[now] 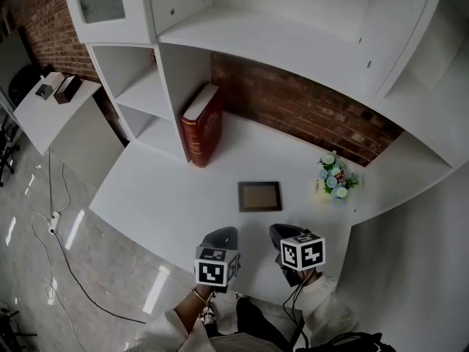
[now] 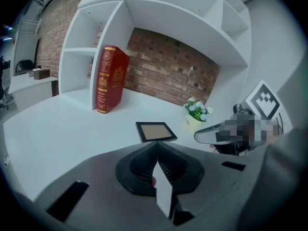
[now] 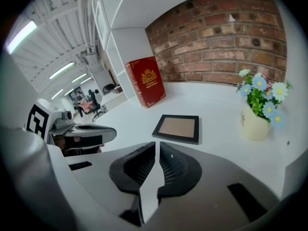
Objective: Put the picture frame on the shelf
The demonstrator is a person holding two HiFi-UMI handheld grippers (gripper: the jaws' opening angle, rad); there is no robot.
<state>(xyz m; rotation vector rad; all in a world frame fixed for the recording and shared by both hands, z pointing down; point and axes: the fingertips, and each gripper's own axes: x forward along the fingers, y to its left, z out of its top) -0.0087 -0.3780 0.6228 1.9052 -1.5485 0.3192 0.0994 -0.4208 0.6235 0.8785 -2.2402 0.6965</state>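
Nearest us, both grippers hang over the near edge of the white desk (image 1: 154, 196): the left gripper (image 1: 223, 233) and the right gripper (image 1: 280, 230), each with its jaws pressed together and nothing between them. Just beyond their tips the picture frame (image 1: 259, 196) lies flat and face up on the desk, between the red book (image 1: 203, 125) standing to the left and the little flower pot (image 1: 335, 177) to the right. We judge that we are at the approach, with no grasp made yet. Next we must spread one pair of jaws and work them over an edge of the flat frame, perhaps steadying it with the other gripper, then lift it to the shelf (image 1: 249, 39) above
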